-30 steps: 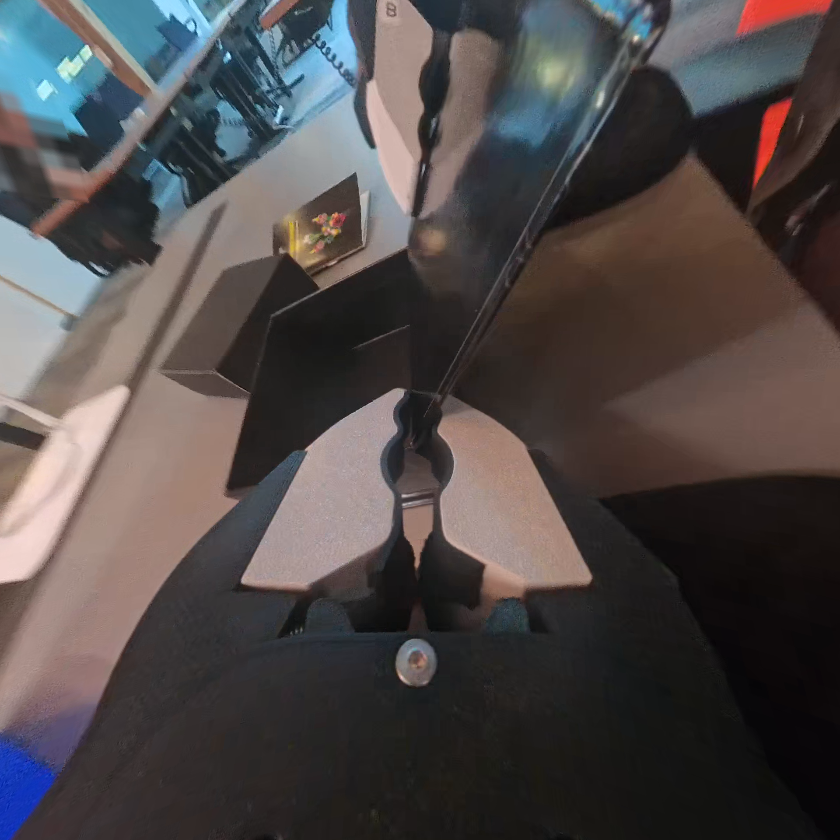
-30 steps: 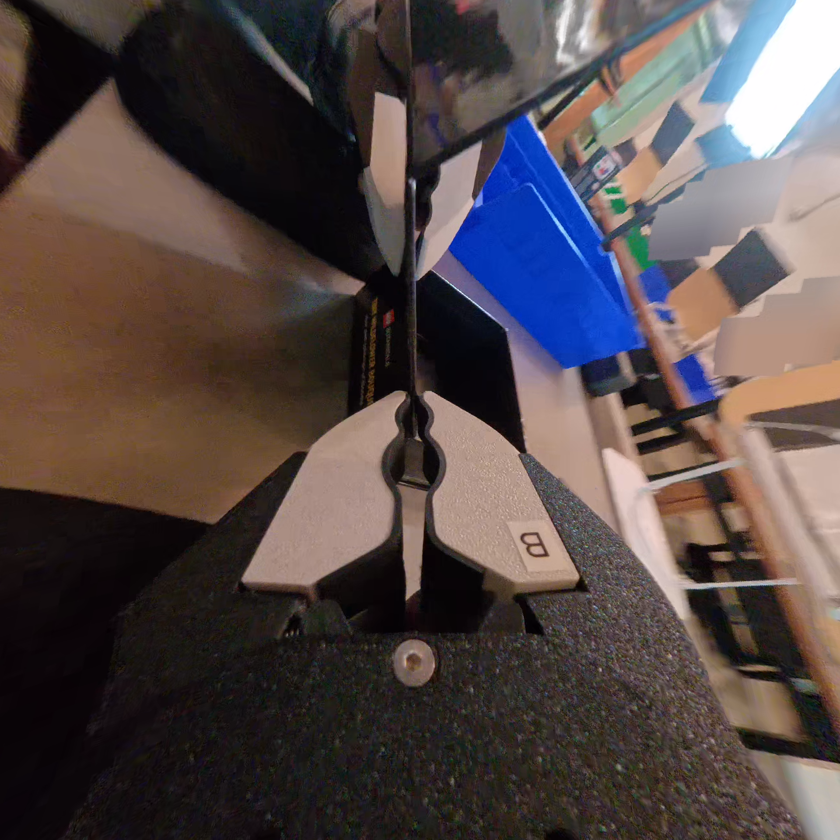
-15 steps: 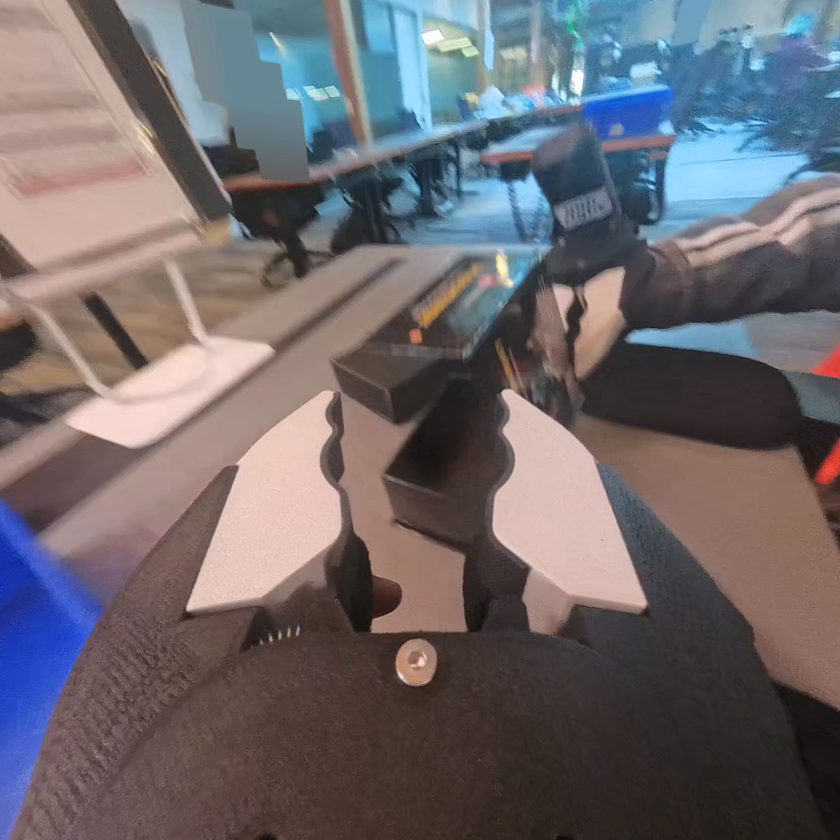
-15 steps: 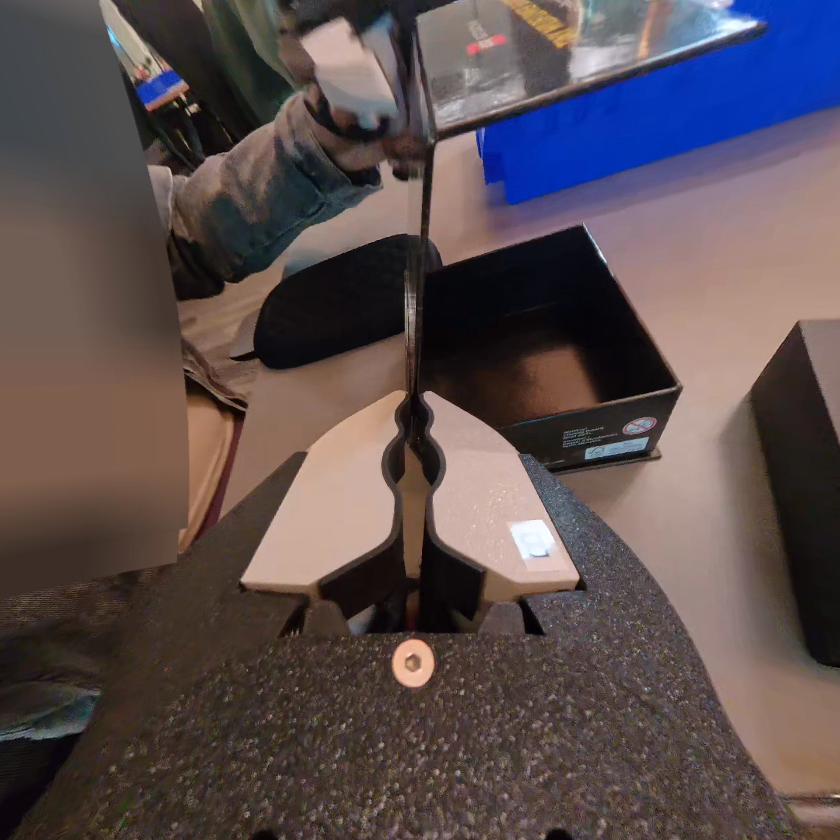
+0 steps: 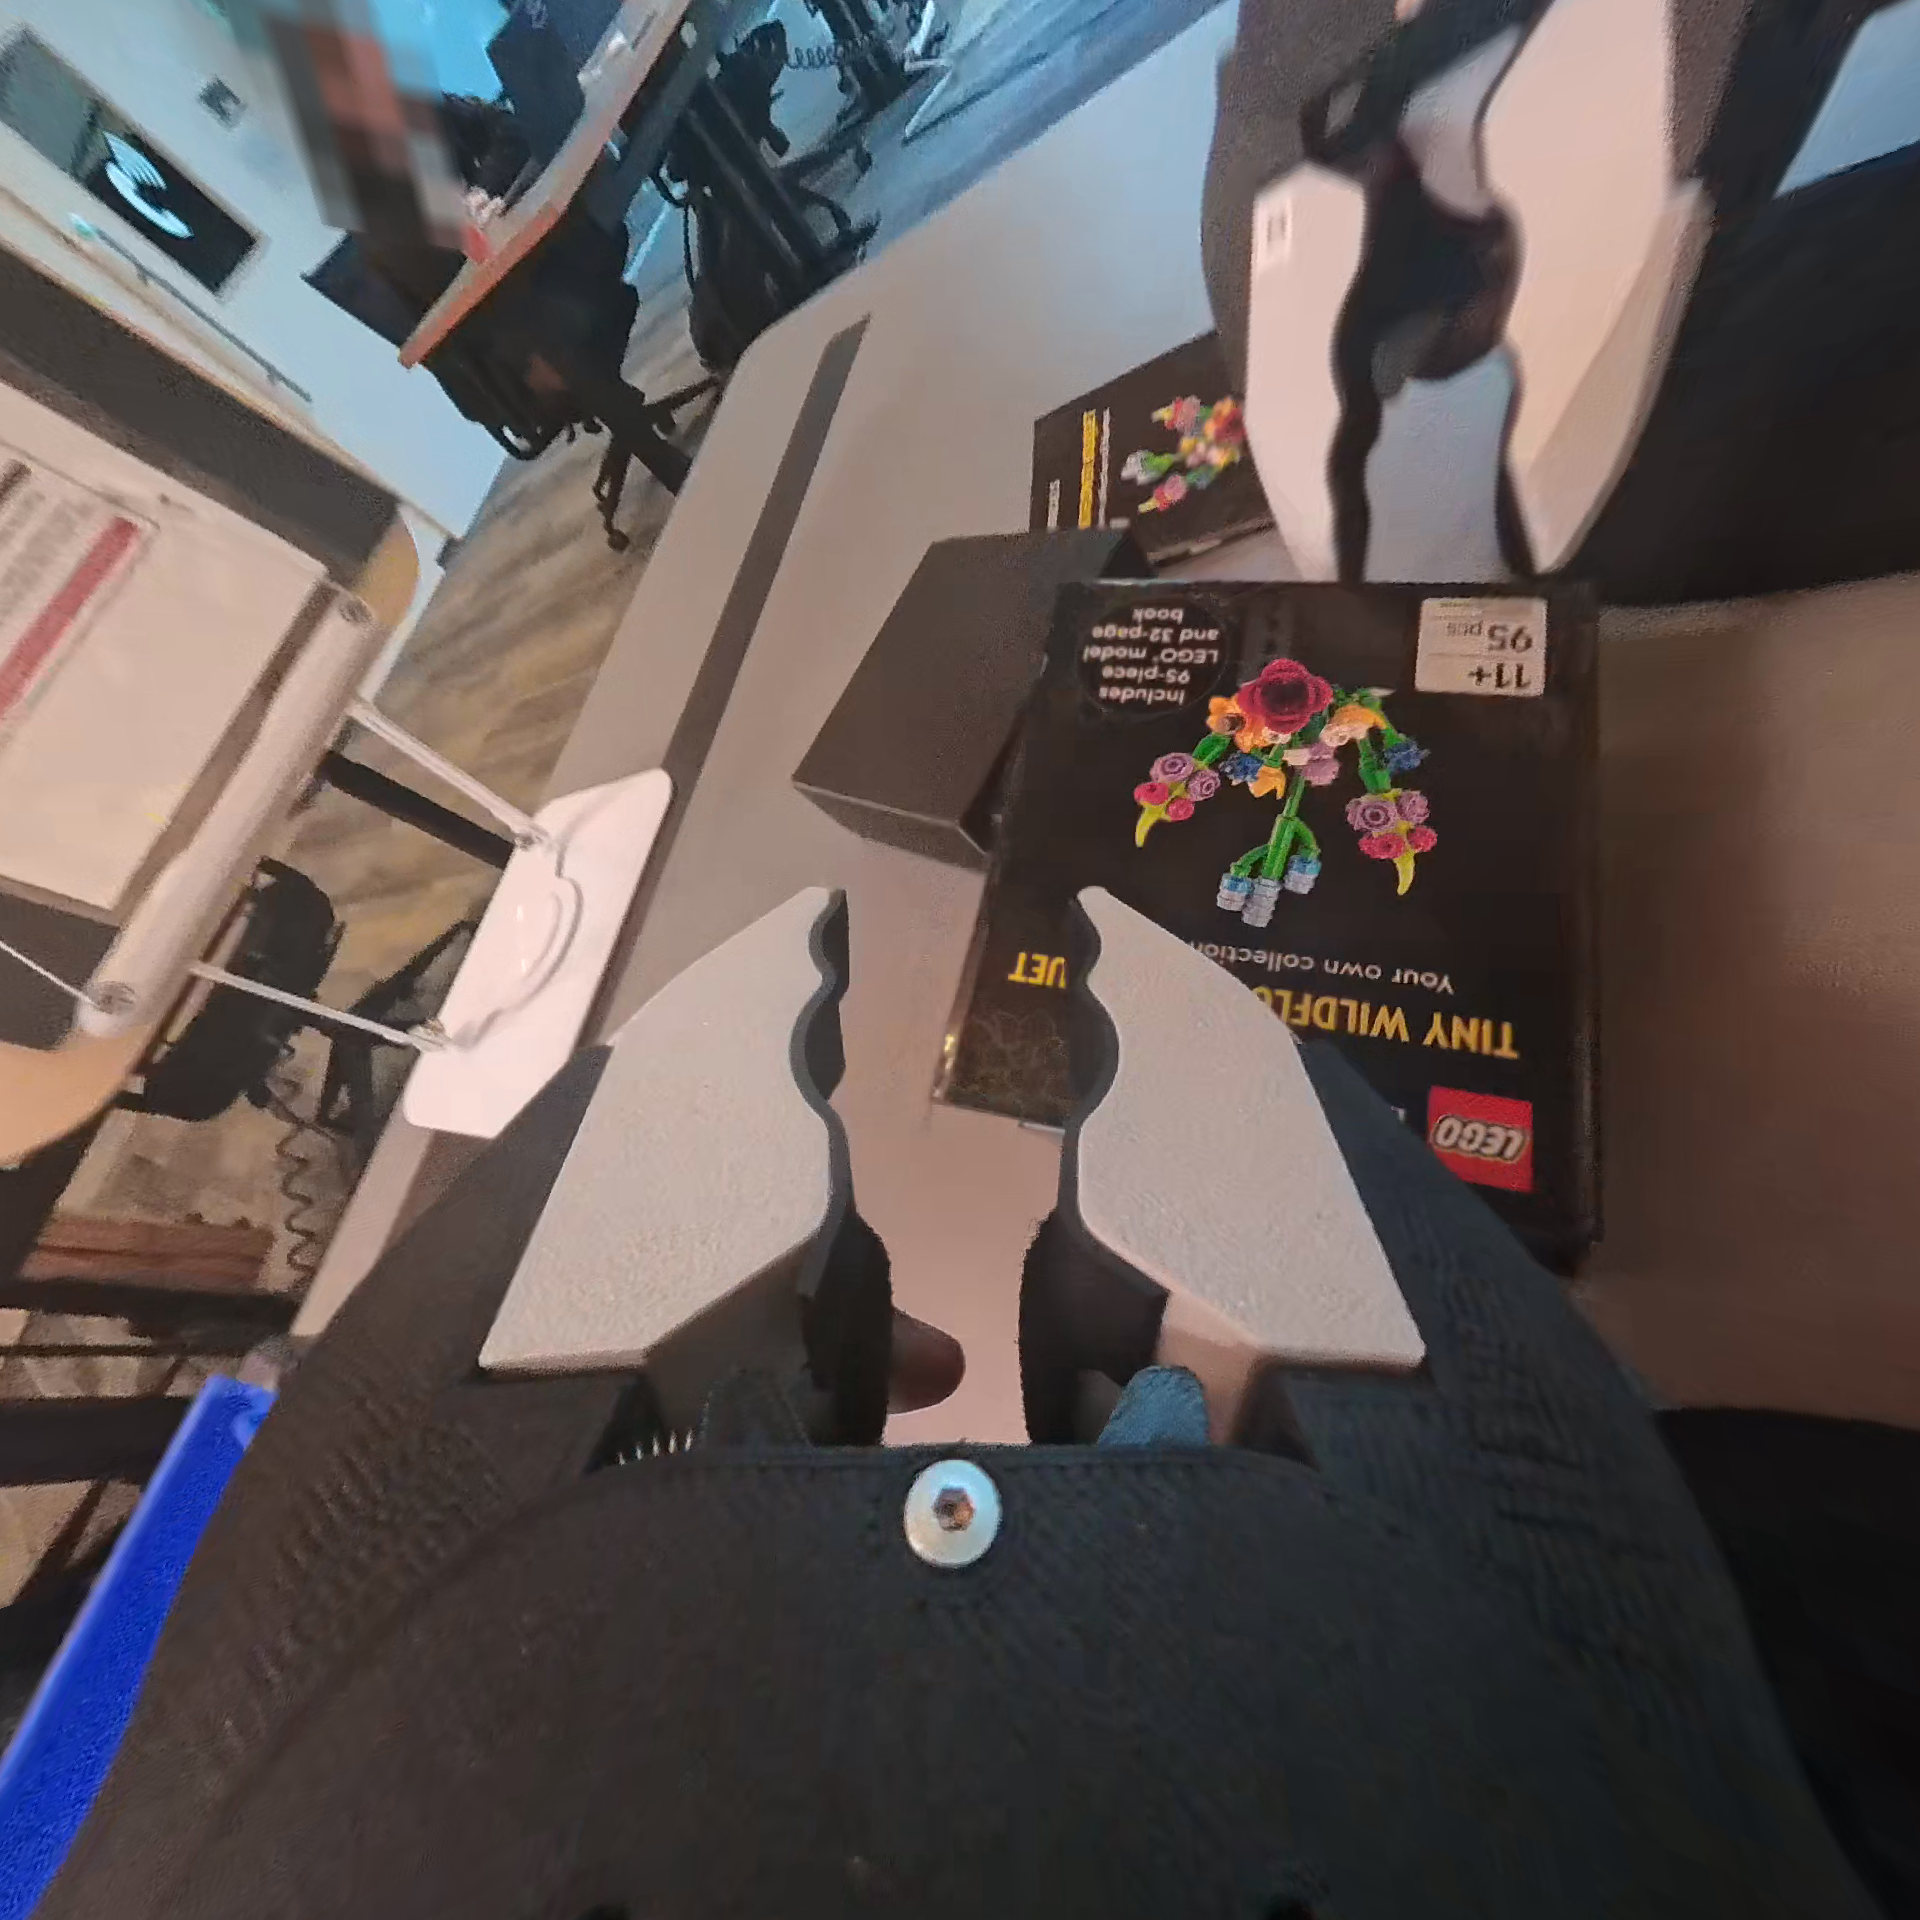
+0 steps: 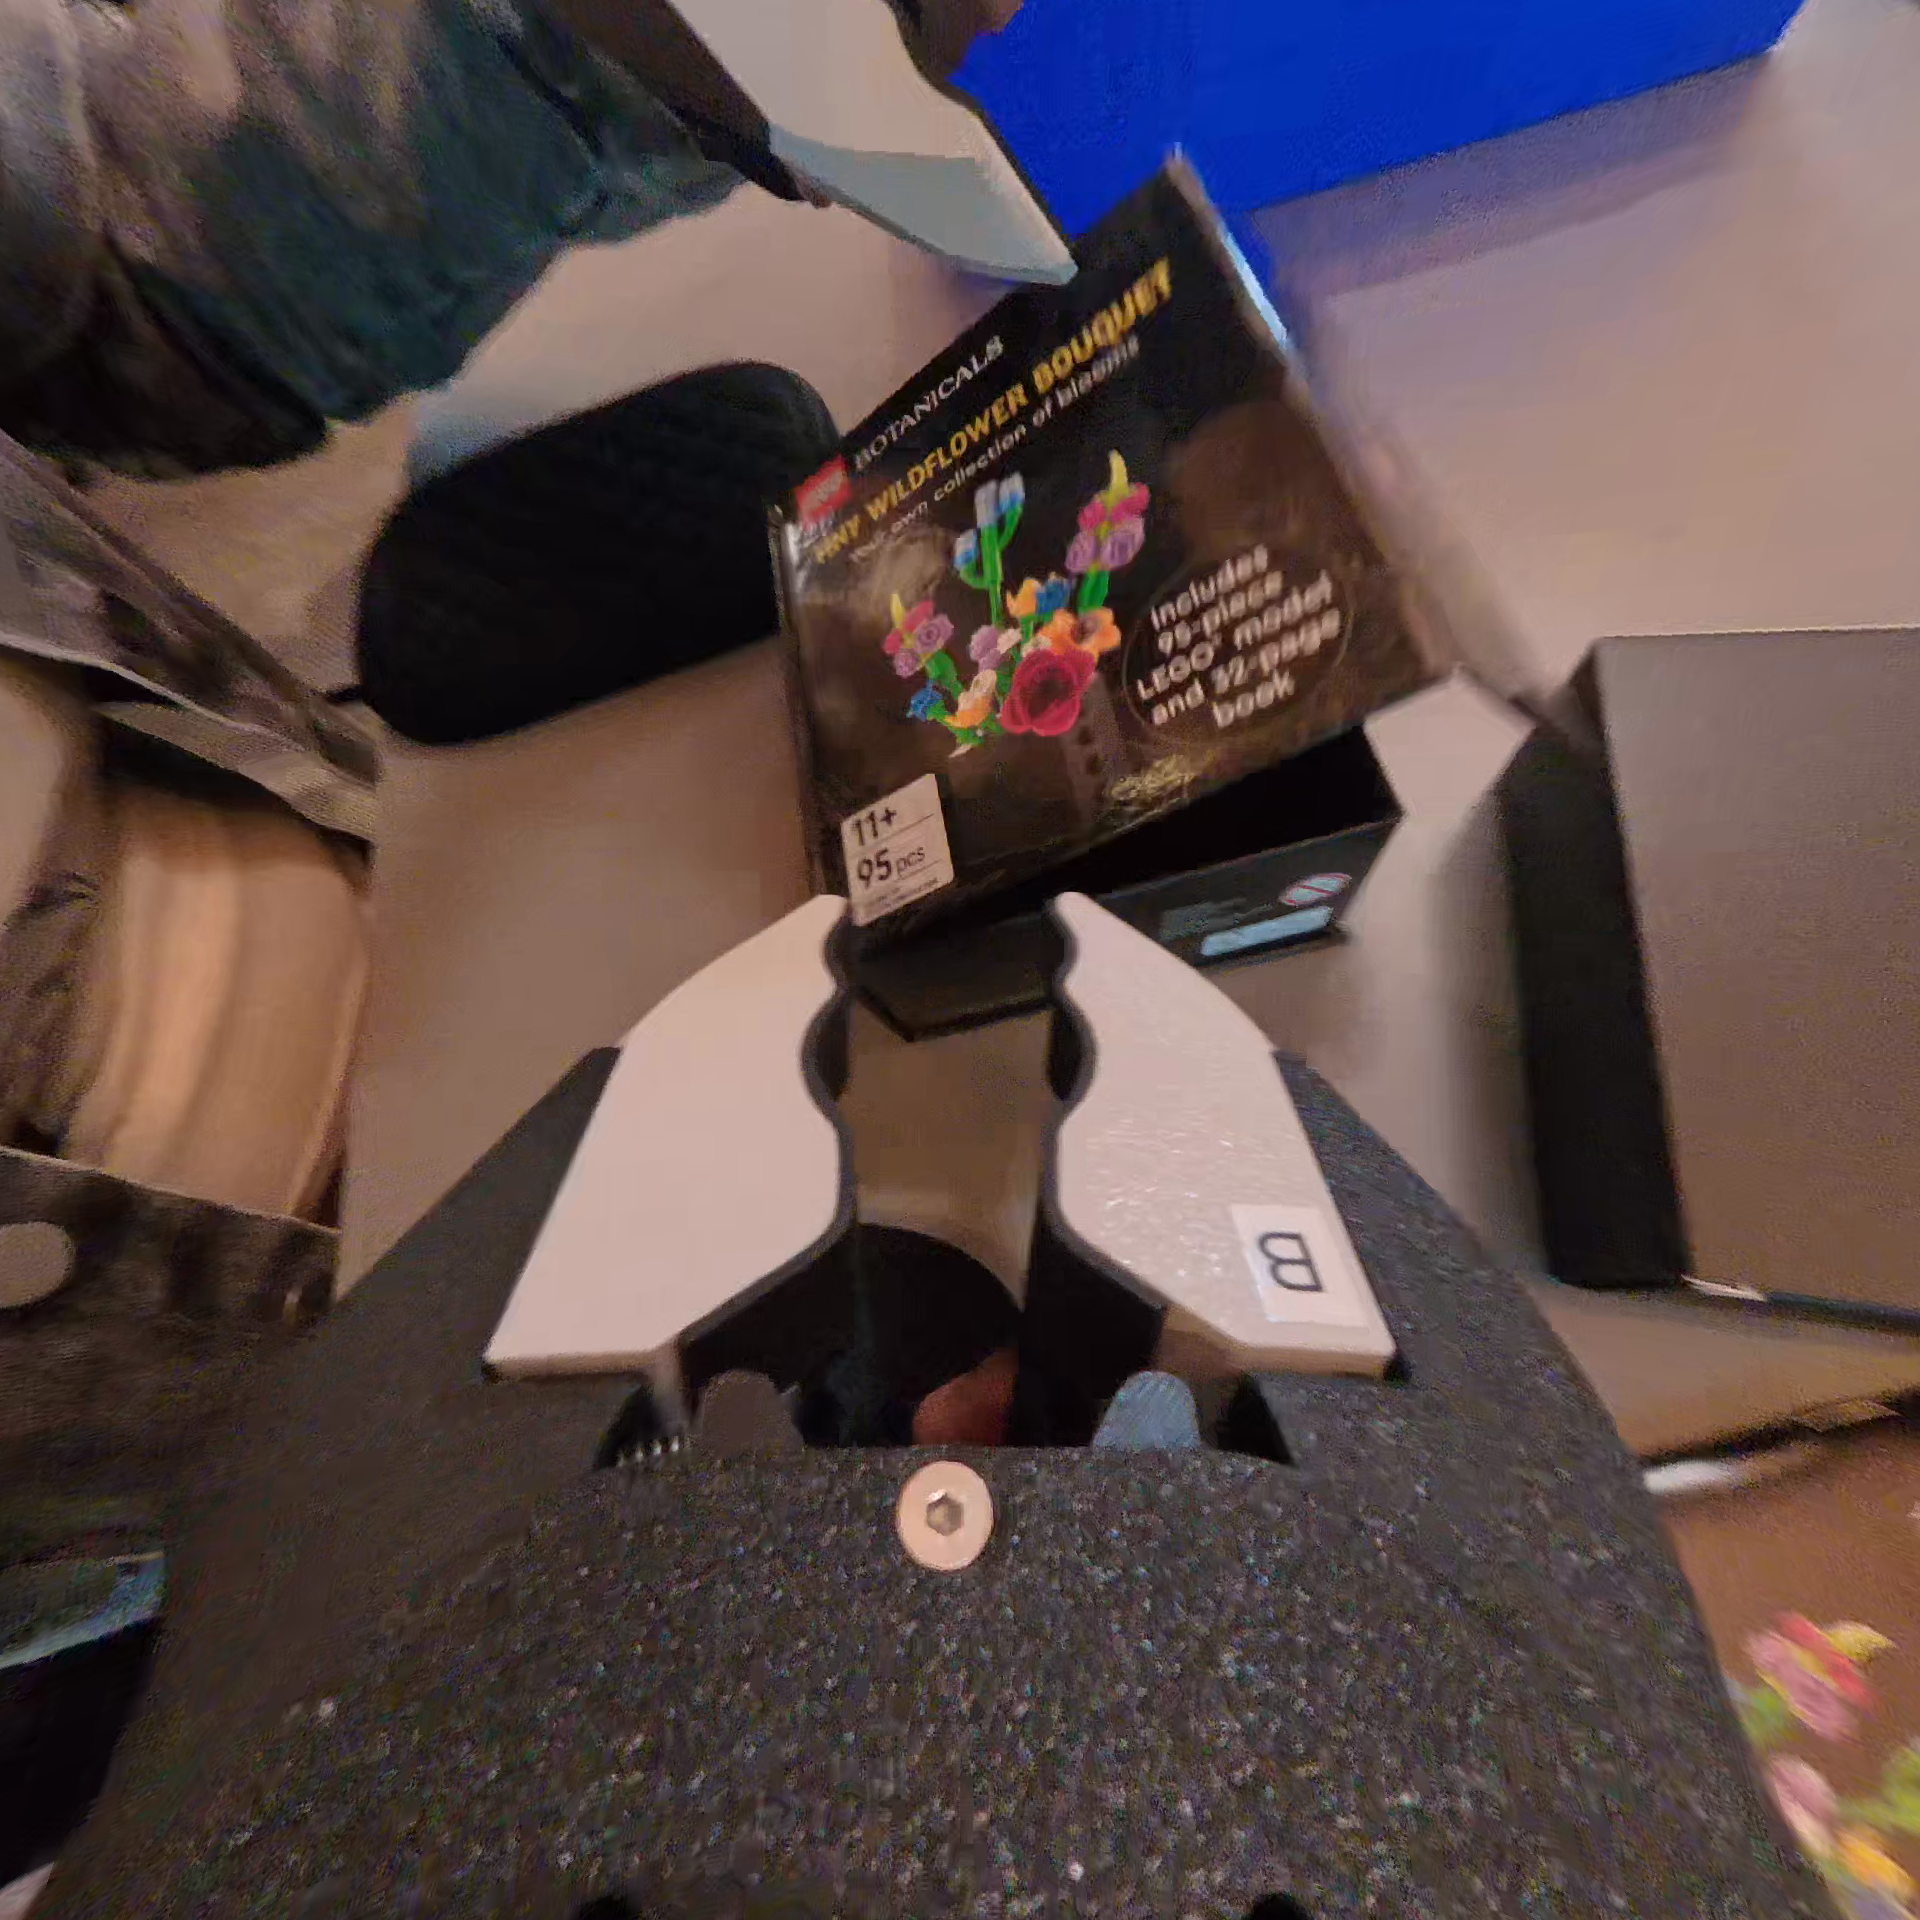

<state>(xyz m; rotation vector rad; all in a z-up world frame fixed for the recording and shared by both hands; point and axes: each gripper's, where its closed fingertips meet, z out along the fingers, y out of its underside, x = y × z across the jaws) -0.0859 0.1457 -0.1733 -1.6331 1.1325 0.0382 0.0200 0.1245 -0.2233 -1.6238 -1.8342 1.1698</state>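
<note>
Black flower-printed lid (image 6: 1060,623) tilted on open box (image 6: 1236,904), both grippers (image 5: 956,925) (image 6: 945,925) parted

Beyond my right fingers (image 6: 1153,1039), the lid (image 6: 1081,623) hid most of the black box (image 6: 1195,925); the blue bin (image 6: 1351,83) was cropped above.

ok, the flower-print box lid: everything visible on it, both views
The lid is flat, glossy black card with a printed bouquet of coloured toy flowers, yellow and white lettering, a white corner label and a red logo. It lies skewed and tilted on the open black box base, leaving the base partly uncovered. Neither gripper holds it: the left and right jaws are open.
</note>
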